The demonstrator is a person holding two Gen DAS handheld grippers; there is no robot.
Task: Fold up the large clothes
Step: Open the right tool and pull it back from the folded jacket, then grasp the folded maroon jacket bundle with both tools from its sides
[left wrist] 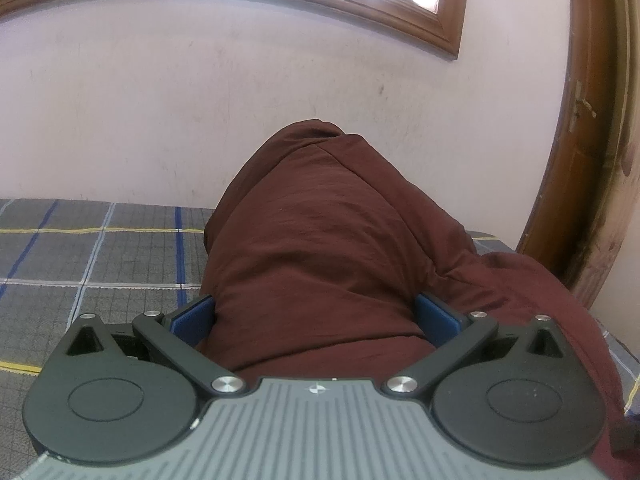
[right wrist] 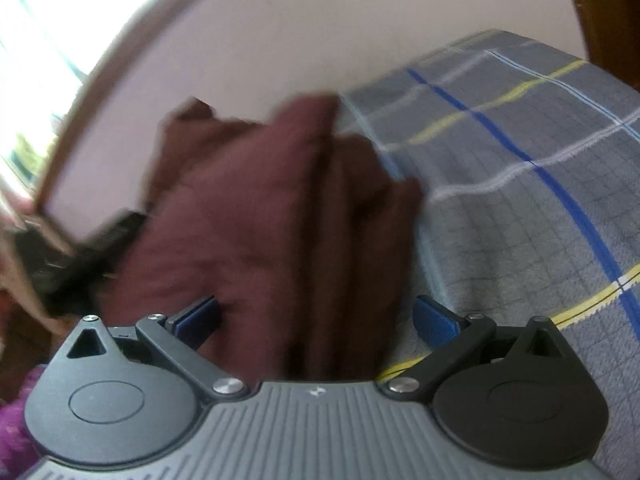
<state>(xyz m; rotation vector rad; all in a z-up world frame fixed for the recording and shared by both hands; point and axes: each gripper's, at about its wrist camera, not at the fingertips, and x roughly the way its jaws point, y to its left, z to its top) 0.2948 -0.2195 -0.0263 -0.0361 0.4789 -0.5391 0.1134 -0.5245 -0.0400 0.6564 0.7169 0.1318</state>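
Two grippers appear, one per wrist view. Left gripper (left wrist: 316, 320): jaws spread wide, with a thick bundle of maroon garment (left wrist: 320, 248) filling the gap between the blue pads (left wrist: 192, 322). The cloth touches both pads and rises steeply beyond them to a rounded peak, so it appears held up off the bed (left wrist: 100, 264); whether the pads actually press on it cannot be told. More of the same cloth trails down to the right, over the bed's edge.

Right gripper (right wrist: 316, 320): jaws at full spread. The garment (right wrist: 260, 220) lies between them, touching or just beside the left pad and clear of the right pad (right wrist: 434, 324), so nothing is clamped. This view is motion-blurred.

Bed: grey plaid cover with blue, white and yellow lines; the garment sits on it, bunched and upright.

Behind the bed: pale pink wall (left wrist: 200, 112), wooden window frame (left wrist: 400, 12) above, wooden door frame (left wrist: 580, 160) at the right.
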